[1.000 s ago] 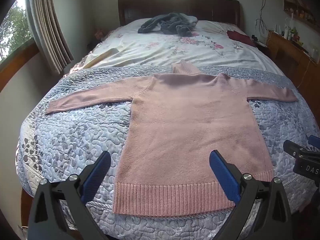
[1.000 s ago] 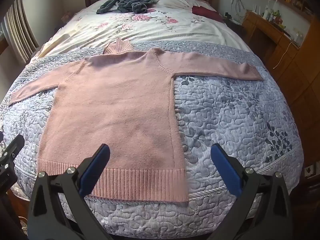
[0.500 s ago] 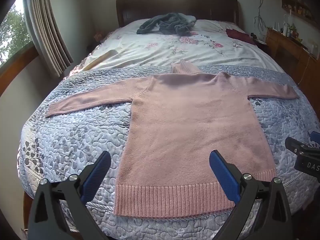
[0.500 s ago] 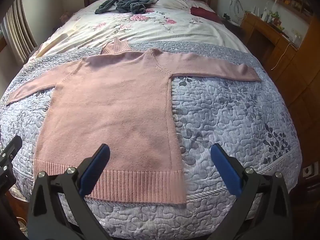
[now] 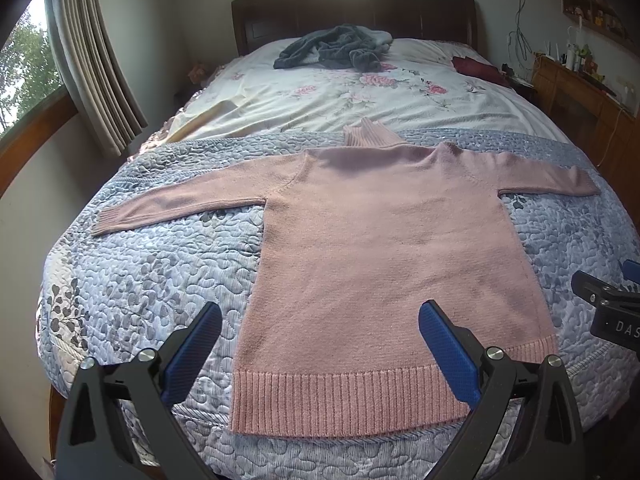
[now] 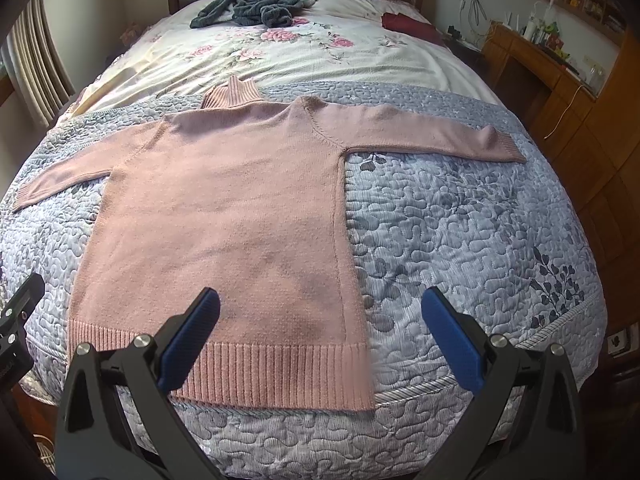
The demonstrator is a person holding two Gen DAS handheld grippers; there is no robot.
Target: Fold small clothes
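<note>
Sweater [image 5: 384, 264] lies flat on the bed [image 5: 152, 264], hem nearest, long axis running away from both grippers; left gripper [image 5: 320, 332] and right gripper [image 6: 320, 320] hover wide, empty, at opposite hem corners.

both wrist views face headboard [image 5: 352, 12] from bed's foot, sharing sweater [image 5: 384, 248]

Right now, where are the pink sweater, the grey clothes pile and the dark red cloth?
pink sweater [image 5: 384, 248], left wrist view, middle of its body.
grey clothes pile [image 6: 256, 4], right wrist view, centre of the heap.
dark red cloth [image 6: 412, 26], right wrist view, its middle.
</note>
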